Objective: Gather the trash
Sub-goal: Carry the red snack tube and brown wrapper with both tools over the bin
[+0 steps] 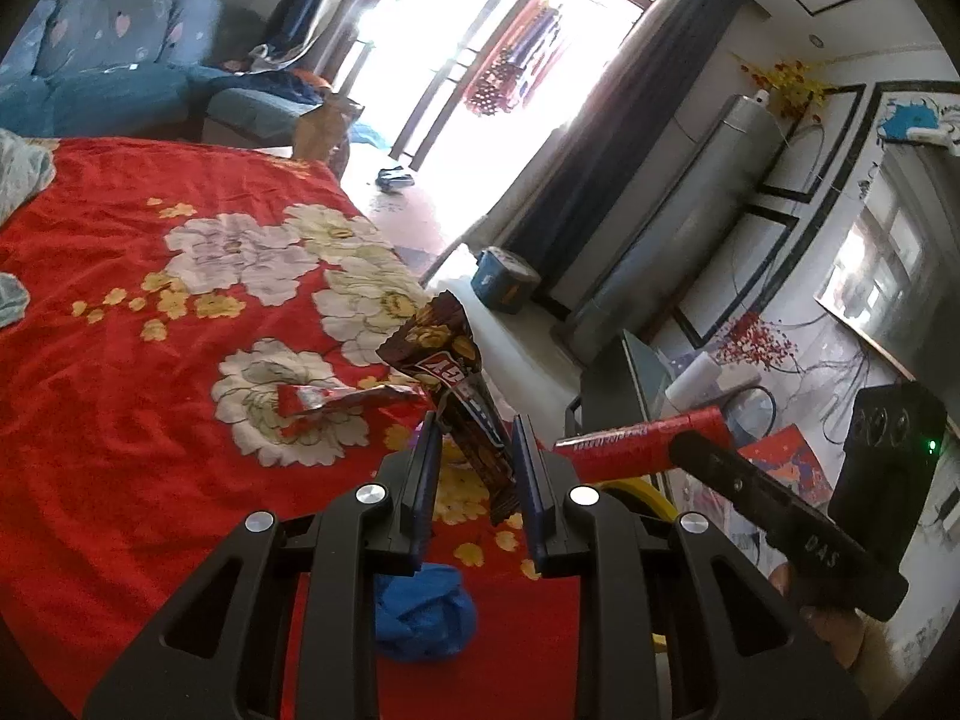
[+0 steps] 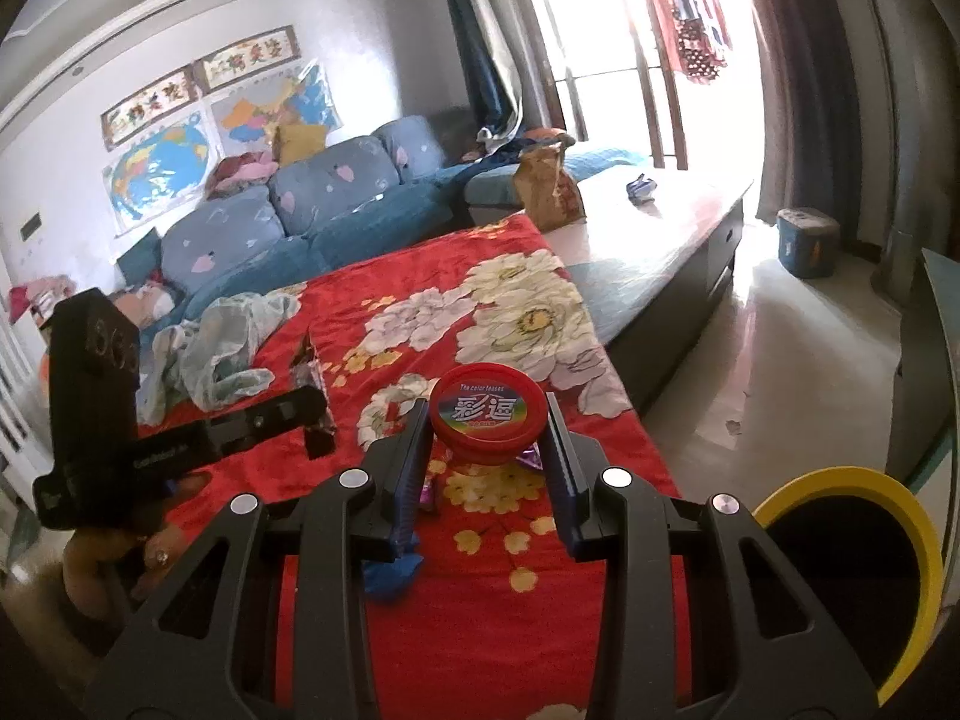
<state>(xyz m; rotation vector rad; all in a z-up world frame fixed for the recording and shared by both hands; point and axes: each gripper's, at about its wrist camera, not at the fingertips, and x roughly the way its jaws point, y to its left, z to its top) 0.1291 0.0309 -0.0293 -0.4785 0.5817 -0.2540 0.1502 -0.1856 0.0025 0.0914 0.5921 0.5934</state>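
Note:
My left gripper (image 1: pixel 474 438) is shut on a brown snack wrapper (image 1: pixel 447 360) and holds it upright above the red flowered cloth (image 1: pixel 120 300). My right gripper (image 2: pixel 489 420) is shut on a round red tub (image 2: pixel 489 414) with a colourful label; it also shows in the left wrist view (image 1: pixel 642 441) at the right. A red wrapper (image 1: pixel 336 399) lies on the cloth. A crumpled blue piece (image 1: pixel 423 612) lies below the left fingers. A yellow-rimmed bin (image 2: pixel 852 546) stands at the right edge. A purple wrapper (image 2: pixel 531 456) lies under the tub.
A pale green cloth (image 2: pixel 228 336) lies at the cloth's far left. A brown paper bag (image 2: pixel 546 186) stands at the far end. A blue sofa (image 2: pixel 312 204) is behind. A blue box (image 2: pixel 807 240) sits on the floor by the curtain.

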